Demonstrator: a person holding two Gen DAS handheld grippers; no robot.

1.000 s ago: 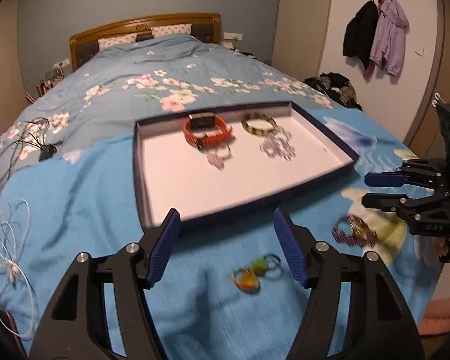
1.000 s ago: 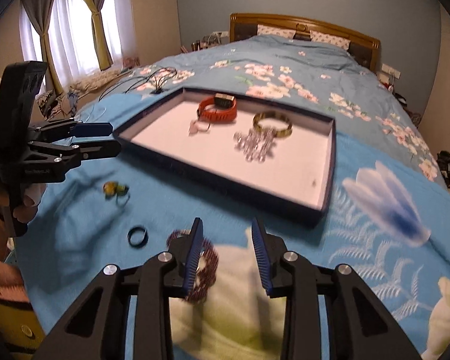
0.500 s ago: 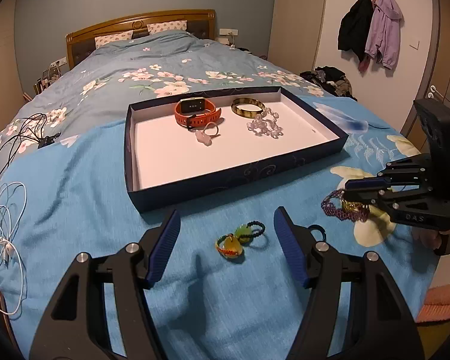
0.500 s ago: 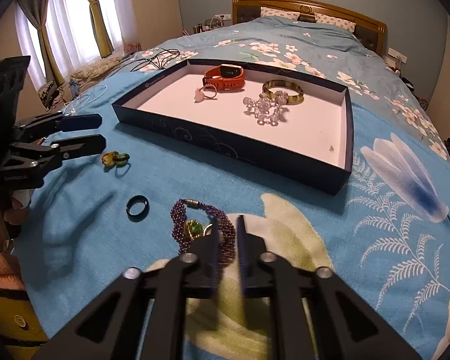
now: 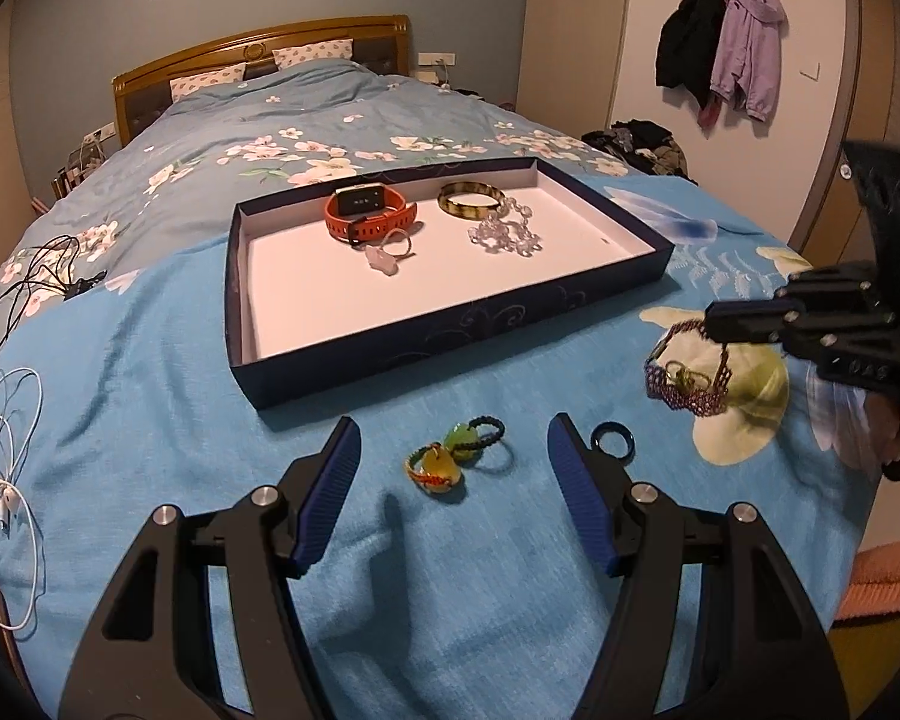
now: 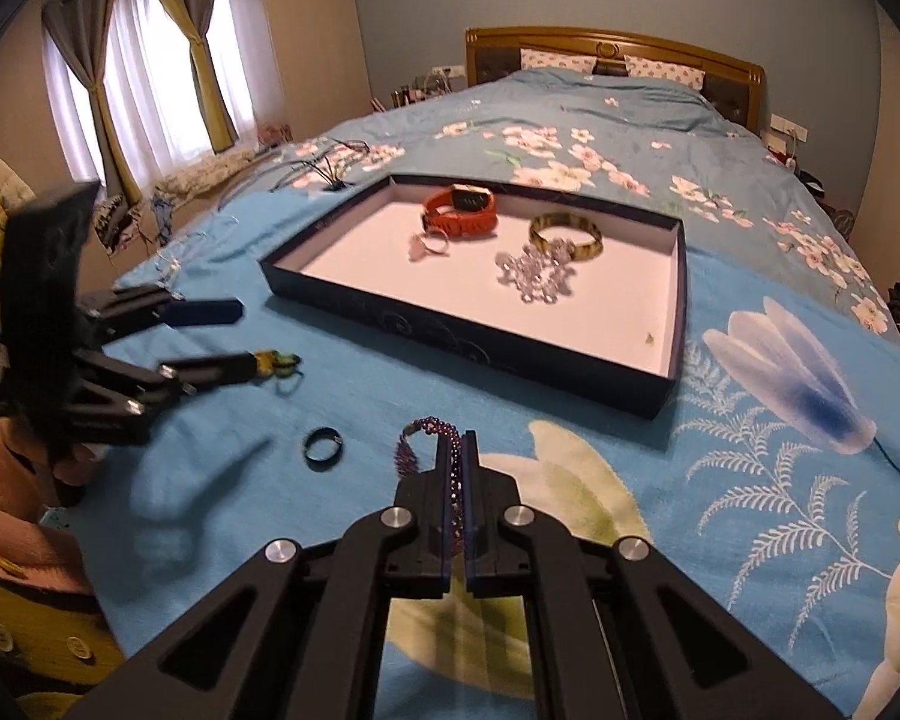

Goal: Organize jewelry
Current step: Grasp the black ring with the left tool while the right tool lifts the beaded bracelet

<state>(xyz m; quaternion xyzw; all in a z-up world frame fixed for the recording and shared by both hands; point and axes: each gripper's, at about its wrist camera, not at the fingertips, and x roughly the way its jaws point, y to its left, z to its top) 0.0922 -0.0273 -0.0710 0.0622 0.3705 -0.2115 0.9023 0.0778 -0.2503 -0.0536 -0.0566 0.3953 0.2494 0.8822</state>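
**Now the purple bracelet hangs from the right gripper, near the tray**

Left wrist view first. Just past the near wall of the tray (image 5: 450,330), two bead rings (image 5: 450,456) lie on the blue bedspread (image 5: 150,372), side by side and touching. They sit right between the fingers of the left gripper (image 5: 450,468), which are wide apart and hold nothing. So the left one is the nearer gripper for those two rings. One black ring (image 5: 613,439) lies beside the right finger. Off to the right of the tray, the right gripper (image 5: 714,319) holds one purple bead bracelet (image 5: 687,375), which dangles below its tips, lifted off the bed.

Inside the tray I count four things, all toward the far wall: one orange watch (image 5: 369,213), one small ring (image 5: 390,249), one striped bangle (image 5: 471,198) and one clear bead bracelet (image 5: 504,234).

Right wrist view next. Its fingers are pinched together on the purple bracelet, whose loop pokes out to the left of the tips. The tray lies straight ahead and a little left, its long side running across. I think the bracelet goes forward into the bare near half of the tray.
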